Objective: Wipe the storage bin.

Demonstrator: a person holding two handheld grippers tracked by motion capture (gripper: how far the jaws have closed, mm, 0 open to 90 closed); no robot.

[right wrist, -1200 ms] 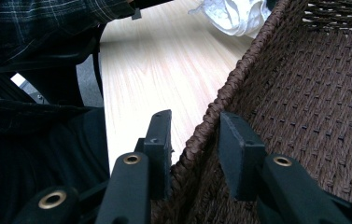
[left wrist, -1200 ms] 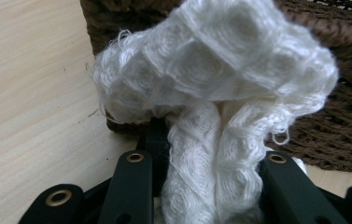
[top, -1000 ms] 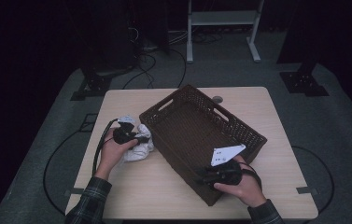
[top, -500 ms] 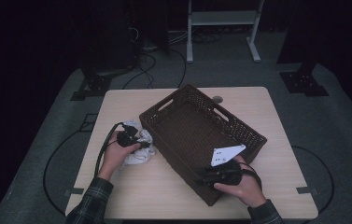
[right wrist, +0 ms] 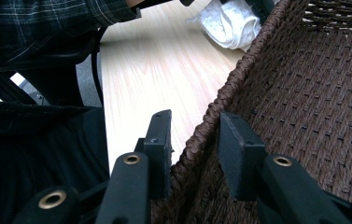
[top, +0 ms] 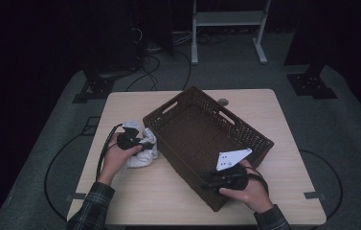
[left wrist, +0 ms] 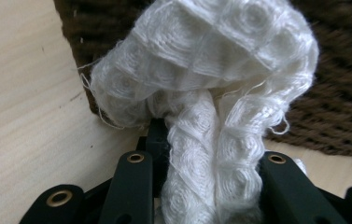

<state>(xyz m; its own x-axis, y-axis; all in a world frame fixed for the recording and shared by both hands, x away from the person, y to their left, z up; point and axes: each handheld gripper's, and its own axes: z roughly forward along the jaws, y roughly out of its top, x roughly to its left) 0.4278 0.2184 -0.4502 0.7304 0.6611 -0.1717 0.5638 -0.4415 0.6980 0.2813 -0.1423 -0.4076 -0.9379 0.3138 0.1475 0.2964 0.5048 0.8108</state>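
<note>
Cloth [left wrist: 201, 102], white and bunched, is pinched between the left gripper [top: 131, 141]'s nearly shut jaws at the desk's left edge, just beside the basket [top: 202, 139], whose near-corner wall the right gripper [right wrist: 193, 140]'s jaws clamp.

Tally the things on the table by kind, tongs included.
Basket: 1
Cloth: 1
Tongs: 2 (left tongs shut on the cloth, right tongs astride the basket rim)
Total: 4
</note>
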